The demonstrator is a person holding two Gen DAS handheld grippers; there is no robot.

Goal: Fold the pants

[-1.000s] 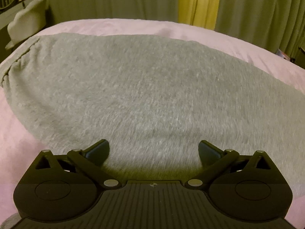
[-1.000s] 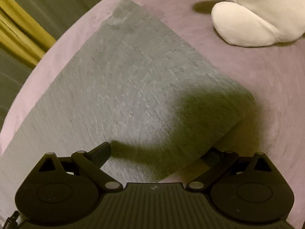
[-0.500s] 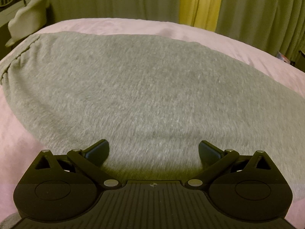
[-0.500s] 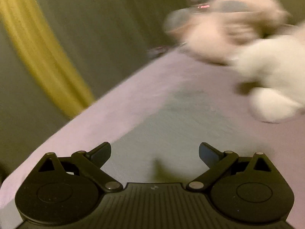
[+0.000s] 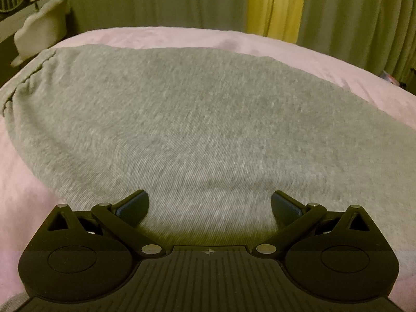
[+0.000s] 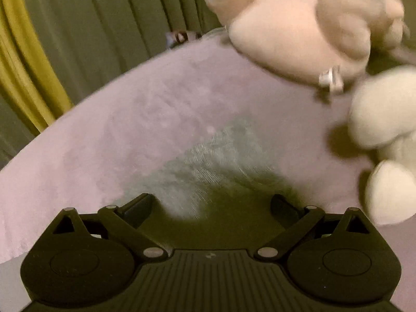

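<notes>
Left wrist view: the grey pants (image 5: 197,119) are lying flat across the pink bed (image 5: 338,59), filling most of the frame; the gathered waistband (image 5: 28,78) is sitting at the far left edge of the garment; the left tongs (image 5: 209,205) are hovering low over the near edge of the cloth with both fingers spread wide and nothing between them; whether the fingertips (image 5: 135,202) are touching the fabric cannot be told; green curtains (image 5: 130,0) are hanging behind the bed, with a yellow curtain (image 5: 275,2) between them; a pale cushioned chair back (image 5: 41,31) is standing at the far left, beside the bed.

Right wrist view: the right tongs (image 6: 212,205) are also spread wide and holding nothing; they are pointing along the bed toward its far end; the pants (image 6: 215,153) are showing here only as a blurred grey patch just ahead of the tongs, its near part lying in the tongs' own shadow; a pink plush toy (image 6: 299,31) is resting on the bed at upper right, and a white plush toy (image 6: 384,135) is lying just beside it at the right edge, both apart from the pants; the picture is motion-blurred, so finer detail of the cloth cannot be told; green and yellow curtains are hanging at the left.
</notes>
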